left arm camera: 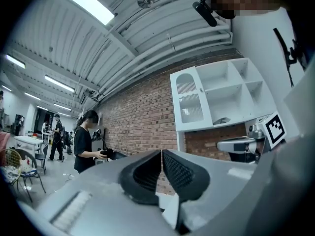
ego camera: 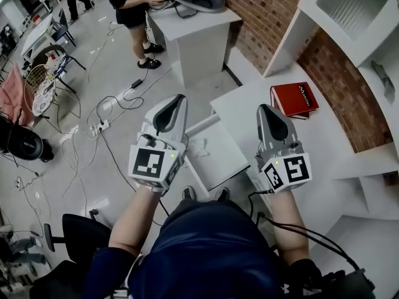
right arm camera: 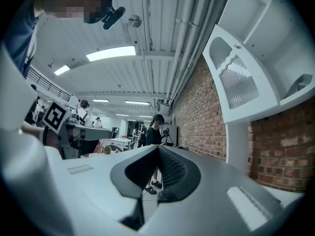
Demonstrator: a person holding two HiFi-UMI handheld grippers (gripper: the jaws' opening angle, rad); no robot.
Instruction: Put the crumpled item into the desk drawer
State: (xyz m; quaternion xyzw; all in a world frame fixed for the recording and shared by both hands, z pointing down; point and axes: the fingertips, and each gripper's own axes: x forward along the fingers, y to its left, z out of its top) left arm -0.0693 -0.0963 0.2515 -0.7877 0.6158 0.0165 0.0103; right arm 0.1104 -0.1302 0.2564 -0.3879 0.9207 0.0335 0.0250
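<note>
In the head view both grippers are raised in front of me with their tips pointing away. The left gripper (ego camera: 179,98) is shut and holds nothing; its dark pads (left arm camera: 147,173) meet in the left gripper view. The right gripper (ego camera: 262,108) is also shut and empty, with its pads (right arm camera: 170,173) pressed together. Between and below them, the white desk drawer (ego camera: 225,161) stands pulled out. A small white crumpled item (ego camera: 197,147) lies in it near its left side. The grippers hang above the drawer and touch nothing.
A red book (ego camera: 293,99) lies on the white desk (ego camera: 249,101) against the brick wall. A white shelf unit (ego camera: 349,11) hangs above it. A person (ego camera: 132,11) stands at a white cabinet (ego camera: 193,33) further back. Cables (ego camera: 103,123) and chairs cover the floor on the left.
</note>
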